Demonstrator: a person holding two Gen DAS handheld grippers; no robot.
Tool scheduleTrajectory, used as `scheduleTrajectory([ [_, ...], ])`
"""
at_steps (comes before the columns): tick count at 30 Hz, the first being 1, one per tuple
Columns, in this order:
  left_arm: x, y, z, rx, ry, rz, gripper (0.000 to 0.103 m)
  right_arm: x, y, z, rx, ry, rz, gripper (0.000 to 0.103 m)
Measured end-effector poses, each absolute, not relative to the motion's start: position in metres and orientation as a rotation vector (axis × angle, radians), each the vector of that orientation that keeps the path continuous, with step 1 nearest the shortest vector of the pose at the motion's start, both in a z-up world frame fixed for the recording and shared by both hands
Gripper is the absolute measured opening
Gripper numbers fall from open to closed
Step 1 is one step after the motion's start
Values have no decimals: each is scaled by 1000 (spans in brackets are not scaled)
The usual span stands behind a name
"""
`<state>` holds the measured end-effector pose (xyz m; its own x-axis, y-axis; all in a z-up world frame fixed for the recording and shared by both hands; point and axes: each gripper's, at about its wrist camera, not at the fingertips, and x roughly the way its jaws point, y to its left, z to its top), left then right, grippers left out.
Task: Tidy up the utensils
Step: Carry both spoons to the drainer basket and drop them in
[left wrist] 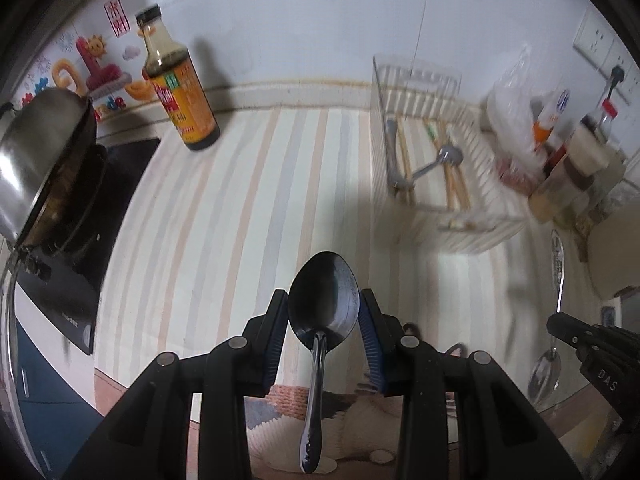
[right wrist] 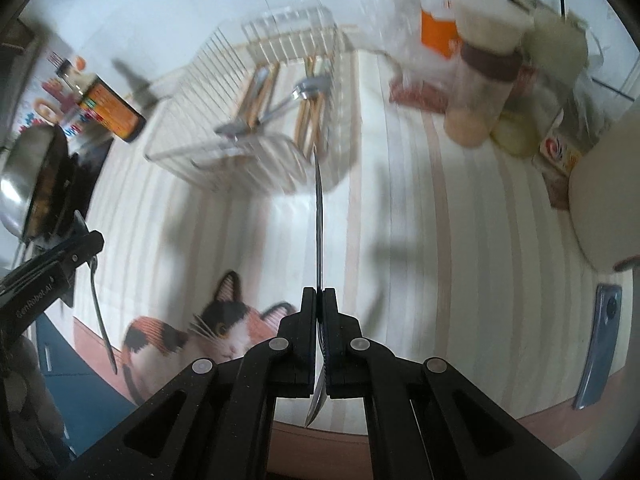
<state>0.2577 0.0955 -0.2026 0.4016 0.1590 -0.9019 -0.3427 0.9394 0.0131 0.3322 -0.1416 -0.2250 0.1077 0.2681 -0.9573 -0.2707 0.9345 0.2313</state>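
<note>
My left gripper [left wrist: 323,312] is shut on the bowl of a dark metal spoon [left wrist: 325,300], whose handle hangs down toward the camera, above the striped counter. My right gripper [right wrist: 319,300] is shut on a second spoon [right wrist: 319,208], seen edge-on, its handle pointing toward the clear utensil tray [right wrist: 224,80]. That spoon also shows in the left wrist view [left wrist: 556,280], held by the right gripper [left wrist: 560,320]. The tray [left wrist: 472,232] holds chopsticks [left wrist: 454,176] and a metal utensil [left wrist: 434,164].
A soy sauce bottle [left wrist: 180,92] stands at the back left beside a stove with a steel pan [left wrist: 44,152]. Jars and bottles [right wrist: 484,64] crowd the back right. A phone [right wrist: 600,344] lies at the right edge. A cat-print mat [right wrist: 200,336] covers the front edge.
</note>
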Motion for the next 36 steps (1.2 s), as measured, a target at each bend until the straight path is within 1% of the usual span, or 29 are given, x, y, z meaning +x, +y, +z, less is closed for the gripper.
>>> scheduleTrajectory([
  [12,287,93,-103,-224,954,222,32,374,-128,-157,102,1280,462,2],
  [16,311,95,-81,-246,925,182,32,400,-123,-139,112,1240,469,2],
  [19,333,98,-75,-267,929,156,32,421,-118,-132,117,1224,463,2],
  [25,391,105,-86,-327,981,120,32,467,-101,-140,134,1257,449,2],
  [30,438,116,-121,-372,1066,120,32,498,-81,-172,130,1324,432,2],
  [36,458,125,-163,-397,1163,125,33,517,-68,-217,121,1425,404,3],
])
